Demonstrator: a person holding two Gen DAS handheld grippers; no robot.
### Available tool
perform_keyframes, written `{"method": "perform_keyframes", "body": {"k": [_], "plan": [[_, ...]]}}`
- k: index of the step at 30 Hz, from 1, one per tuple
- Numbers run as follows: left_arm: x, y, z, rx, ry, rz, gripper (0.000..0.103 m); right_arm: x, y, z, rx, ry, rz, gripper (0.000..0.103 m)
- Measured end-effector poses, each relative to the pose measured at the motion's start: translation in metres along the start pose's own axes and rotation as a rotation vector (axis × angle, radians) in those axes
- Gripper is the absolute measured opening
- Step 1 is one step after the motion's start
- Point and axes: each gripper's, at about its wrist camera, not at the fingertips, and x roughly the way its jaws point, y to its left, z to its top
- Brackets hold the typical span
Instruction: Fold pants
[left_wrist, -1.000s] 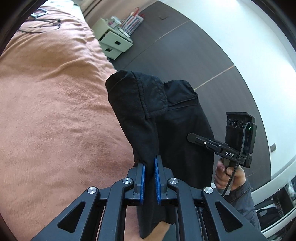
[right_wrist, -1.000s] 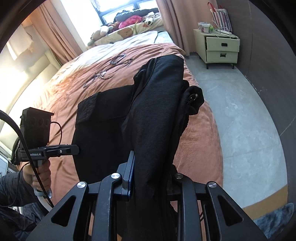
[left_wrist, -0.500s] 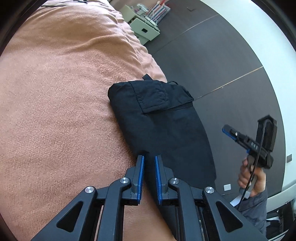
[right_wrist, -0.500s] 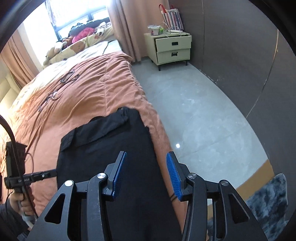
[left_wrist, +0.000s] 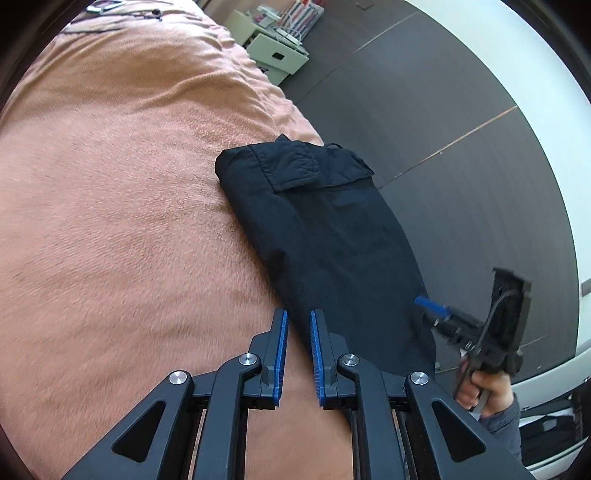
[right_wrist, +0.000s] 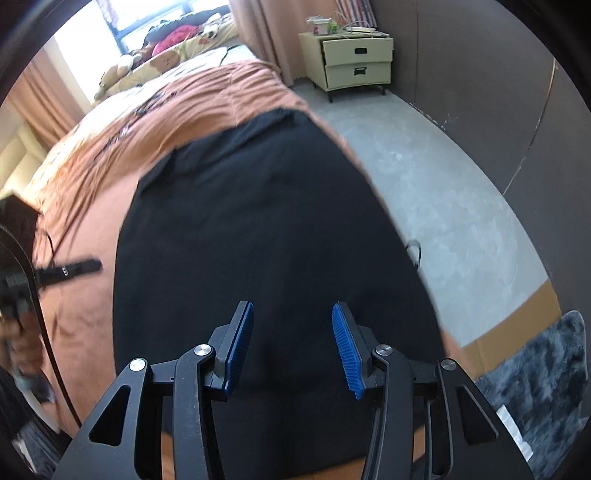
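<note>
The black pants (left_wrist: 325, 229) lie folded flat on the salmon bedspread (left_wrist: 110, 206) near the bed's edge, with a pocket flap at the far end. They also fill the middle of the right wrist view (right_wrist: 266, 236). My left gripper (left_wrist: 296, 325) is slightly open and empty, its tips at the near left edge of the pants. My right gripper (right_wrist: 291, 321) is open wide and empty just above the near end of the pants. It also shows in the left wrist view (left_wrist: 436, 310), beside the pants' right edge.
A pale green nightstand (right_wrist: 351, 59) stands by the dark wall, past the bed. Grey floor (right_wrist: 443, 192) runs along the bed's right side, with a dark shaggy rug (right_wrist: 539, 376) near me. Cables and pillows lie at the bed's far end (right_wrist: 155, 99).
Both grippers let go of the lifted pants, which now lie folded flat on the bed. The right gripper opened wide and the left opened a little; both drew back toward the near end.
</note>
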Motion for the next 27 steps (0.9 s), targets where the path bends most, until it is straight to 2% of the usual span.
{"method": "perform_keyframes", "body": {"k": [6, 11, 13, 19, 20, 22, 27], "plan": [[-0.015, -0.012, -0.006, 0.04, -0.005, 0.022, 0.013, -0.023, 0.006, -0.033, -0.006, 0.003, 0.005, 0.042], [-0.035, -0.022, -0.023, 0.074, -0.003, 0.023, 0.013, -0.036, 0.005, -0.059, -0.007, 0.033, -0.066, 0.033], [-0.044, -0.025, -0.03, 0.083, -0.006, 0.019, 0.013, -0.042, 0.007, -0.07, -0.003, 0.044, -0.057, 0.026], [-0.067, -0.036, -0.05, 0.142, -0.009, 0.052, 0.014, -0.073, 0.017, -0.086, 0.025, 0.008, -0.068, 0.026], [-0.072, -0.038, -0.053, 0.149, -0.013, 0.052, 0.015, -0.079, 0.019, -0.088, 0.033, -0.006, -0.067, 0.026], [-0.081, -0.041, -0.06, 0.158, -0.02, 0.051, 0.028, -0.097, 0.023, -0.091, 0.054, -0.043, -0.049, 0.026], [-0.107, -0.053, -0.074, 0.216, -0.043, 0.089, 0.045, -0.127, 0.028, -0.096, 0.09, -0.05, -0.048, 0.026]]}}
